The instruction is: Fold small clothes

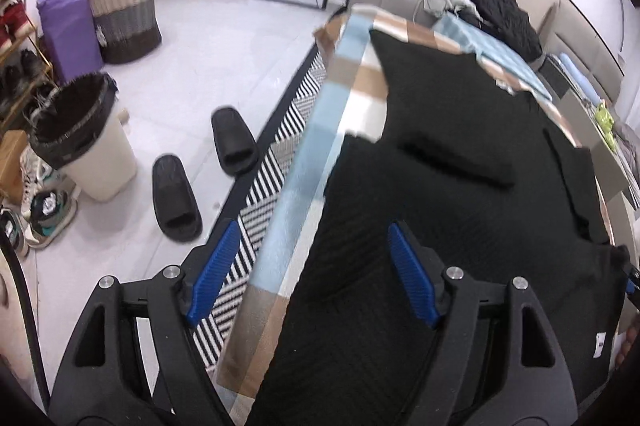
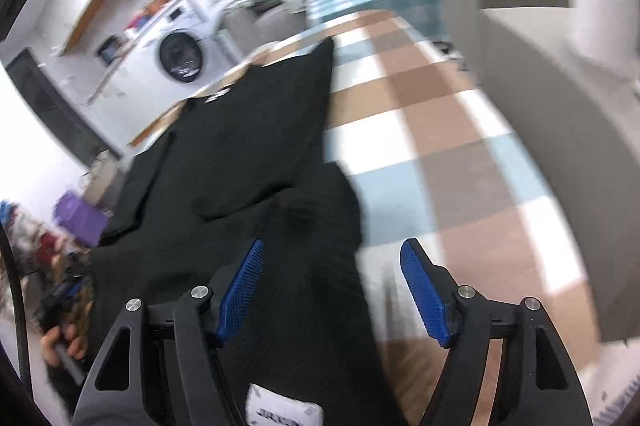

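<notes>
Both grippers are showing the same build: left gripper (image 1: 312,266) and right gripper (image 2: 332,286) have matte black linkage arms with triangular cutouts. Silver round screws (image 1: 455,272) are sitting at the pivots, and ribbed blue pads (image 2: 420,290) are lining the fingers.

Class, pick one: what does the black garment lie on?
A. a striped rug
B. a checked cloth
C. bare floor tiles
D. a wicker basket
B: the black garment is spread over a checked cloth of brown, white and pale-blue squares.
</notes>
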A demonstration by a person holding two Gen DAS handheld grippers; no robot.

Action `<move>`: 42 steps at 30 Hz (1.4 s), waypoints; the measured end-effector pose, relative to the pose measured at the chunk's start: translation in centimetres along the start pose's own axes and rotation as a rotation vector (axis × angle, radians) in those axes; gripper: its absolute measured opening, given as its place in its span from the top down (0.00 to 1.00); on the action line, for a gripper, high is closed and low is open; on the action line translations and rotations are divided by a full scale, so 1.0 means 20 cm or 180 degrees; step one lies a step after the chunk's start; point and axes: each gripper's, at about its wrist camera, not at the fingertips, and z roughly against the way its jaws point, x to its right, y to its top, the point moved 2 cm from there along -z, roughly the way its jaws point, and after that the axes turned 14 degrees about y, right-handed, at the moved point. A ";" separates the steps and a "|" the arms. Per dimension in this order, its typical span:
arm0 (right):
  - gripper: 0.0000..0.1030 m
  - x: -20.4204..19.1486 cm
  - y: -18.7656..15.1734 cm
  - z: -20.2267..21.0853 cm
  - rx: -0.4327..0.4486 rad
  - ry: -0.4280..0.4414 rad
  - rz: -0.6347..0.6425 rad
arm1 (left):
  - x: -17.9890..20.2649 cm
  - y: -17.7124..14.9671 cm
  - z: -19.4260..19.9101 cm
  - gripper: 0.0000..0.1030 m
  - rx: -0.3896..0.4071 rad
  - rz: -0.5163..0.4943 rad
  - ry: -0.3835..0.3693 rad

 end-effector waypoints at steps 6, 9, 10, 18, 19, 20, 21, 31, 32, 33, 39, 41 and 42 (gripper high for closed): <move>0.40 -0.01 0.05 -0.20 -0.0200 -0.0140 0.0184 | 0.14 0.04 -0.08 0.32 -0.0036 -0.0108 -0.0124; 0.68 -0.01 0.07 -0.22 -0.0167 -0.0152 0.0289 | 0.23 0.08 -0.12 0.63 0.0009 -0.0213 -0.0241; 0.74 -0.01 0.07 -0.23 -0.0141 -0.0140 0.0282 | 0.26 0.09 -0.12 0.67 0.0016 -0.0248 -0.0282; 0.80 0.09 0.13 -0.17 0.0000 -0.0254 0.0123 | 0.48 0.14 -0.14 0.81 -0.0005 -0.0397 -0.0443; 0.78 0.11 0.14 -0.16 0.0001 -0.0253 0.0102 | 0.50 0.14 -0.14 0.81 -0.0001 -0.0408 -0.0416; 0.74 0.11 0.15 -0.16 -0.0015 -0.0256 0.0088 | 0.51 0.15 -0.14 0.79 0.0008 -0.0413 -0.0381; 0.67 0.12 0.15 -0.15 -0.0056 -0.0244 0.0043 | 0.52 0.15 -0.14 0.72 0.0006 -0.0420 -0.0340; 0.56 0.12 -0.08 0.08 -0.0192 -0.0128 0.0086 | 0.41 0.03 -0.08 0.63 -0.0054 -0.0440 -0.0284; 0.56 0.12 -0.11 0.10 -0.0202 -0.0117 0.0106 | 0.40 0.01 -0.07 0.63 -0.0054 -0.0450 -0.0288; 0.56 0.12 -0.13 0.11 -0.0201 -0.0099 0.0131 | 0.40 0.00 -0.06 0.63 -0.0057 -0.0462 -0.0301; 0.57 0.07 -0.18 0.11 -0.0228 -0.0033 0.0323 | 0.34 -0.06 -0.02 0.91 0.0031 -0.0511 -0.0248; 0.66 0.05 -0.18 0.10 -0.0249 -0.0077 0.0412 | 0.31 -0.06 0.01 0.94 0.0066 -0.0438 -0.0327; 0.72 0.05 -0.19 0.09 -0.0248 -0.0107 0.0457 | 0.30 -0.07 0.02 0.95 0.0086 -0.0410 -0.0349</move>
